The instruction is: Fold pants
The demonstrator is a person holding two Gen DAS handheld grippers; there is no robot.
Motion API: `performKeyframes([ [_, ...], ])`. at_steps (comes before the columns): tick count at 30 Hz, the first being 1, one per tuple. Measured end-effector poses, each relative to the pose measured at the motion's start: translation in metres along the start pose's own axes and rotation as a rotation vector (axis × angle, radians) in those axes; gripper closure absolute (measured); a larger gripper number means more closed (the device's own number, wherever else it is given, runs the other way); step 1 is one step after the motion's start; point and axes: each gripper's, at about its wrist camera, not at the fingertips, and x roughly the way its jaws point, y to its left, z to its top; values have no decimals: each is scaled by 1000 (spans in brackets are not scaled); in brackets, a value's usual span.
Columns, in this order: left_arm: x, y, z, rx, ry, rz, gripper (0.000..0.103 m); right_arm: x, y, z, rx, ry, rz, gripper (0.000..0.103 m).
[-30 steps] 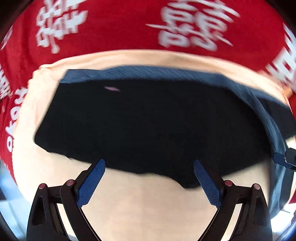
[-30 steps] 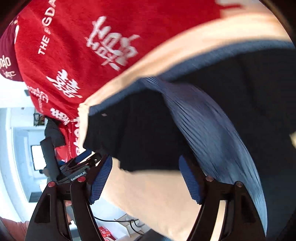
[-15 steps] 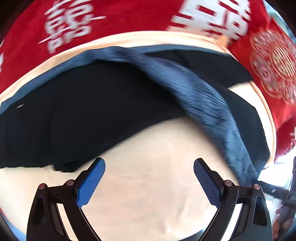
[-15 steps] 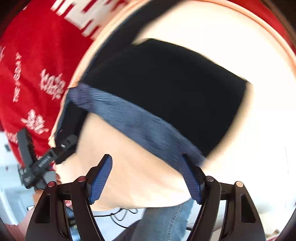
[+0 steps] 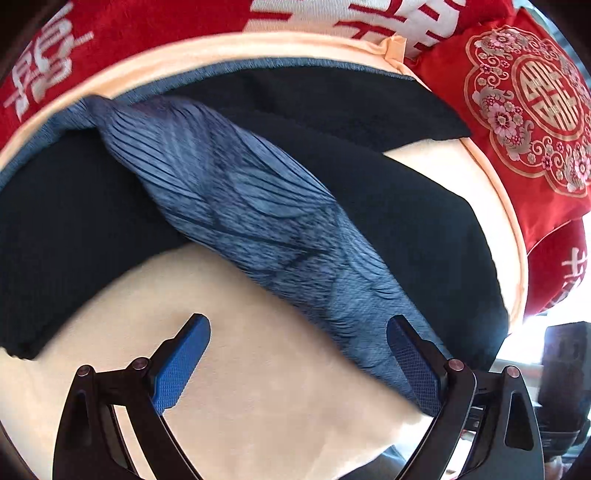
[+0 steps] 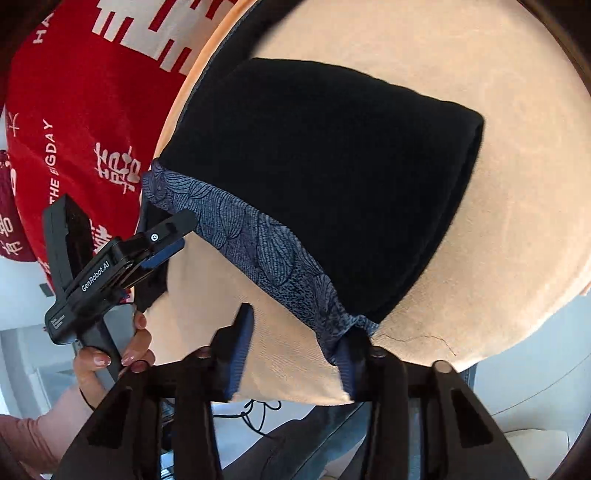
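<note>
On the round cream cushion (image 6: 480, 74), black pants (image 6: 325, 177) with patterned blue waistband (image 5: 258, 214) nearest. Left gripper (image 5: 299, 365) spread wide, empty. Only from right view: left gripper's holding hand (image 6: 110, 365); right gripper (image 6: 295, 350) parted, one pad touching waistband.

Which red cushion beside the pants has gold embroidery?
The red cushion at the right edge of the left wrist view, bearing a gold floral medallion; the other red cushions carry only white characters.

"GenRobot.AI" marks the left tool (image 6: 162, 243); "THE BIGDAY" the red cloth (image 6: 74, 110)
</note>
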Motion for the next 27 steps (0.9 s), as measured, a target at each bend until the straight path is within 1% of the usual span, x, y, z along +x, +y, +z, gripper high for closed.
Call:
performKeyframes([
  [1,0,1,-2,-8,3,-5,7,1,1,6,-1,24,12,100],
  [2,0,-3,-1,-12,-2,-15,23,-1,4,11,-9,35,27,100],
  [3,-1,-6,1,-14,0,-30,46,-6,10,19,-31,44,50,100],
  [4,-3,-5,2,-24,7,-48,55,-13,20,30,-61,48,71,100],
  [5,-3,-5,7,-54,18,-85,62,-22,29,42,-90,50,91,100],
  [6,-6,-5,14,-96,17,-108,62,-29,37,53,-112,46,102,100],
  [7,-11,-6,19,-108,3,-102,62,-38,45,65,-138,40,112,100],
  [8,-17,-9,27,-108,-20,-90,62,-49,57,86,-172,29,120,100],
  [10,-34,-17,48,-103,-85,-41,62,-65,76,122,-218,7,130,100],
  [11,-44,-20,58,-99,-114,-12,57,-72,86,143,-239,-6,139,100],
  [12,-55,-21,68,-95,-147,26,45,-81,91,158,-256,-18,144,100],
  [13,-66,-21,77,-93,-183,60,36,-88,102,178,-282,-33,142,100],
  [14,-76,-20,83,-94,-223,85,22,-91,112,194,-305,-45,130,100],
  [15,-88,-12,86,-96,-261,109,21,-94,124,218,-340,-57,97,100],
  [17,-100,6,87,-104,-282,158,21,-93,133,252,-381,-67,42,98],
  [18,-100,14,89,-116,-283,189,21,-91,136,268,-397,-71,11,96],
  [19,-97,23,90,-133,-277,219,21,-84,140,287,-415,-69,-35,96],
  [20,-92,32,91,-157,-262,251,21,-76,145,303,-430,-64,-86,96],
  [21,-84,44,91,-185,-244,279,21,-72,141,313,-434,-55,-125,93],
  [22,-75,52,92,-207,-226,301,21,-64,140,324,-431,-45,-165,84],
  [24,-52,69,92,-239,-179,373,21,-56,140,342,-428,-60,-261,9],
  [25,-41,75,93,-250,-156,400,21,-58,141,345,-435,-80,-281,3],
  [27,-26,91,94,-296,-123,427,21,-64,147,350,-441,-115,-268,3],
])
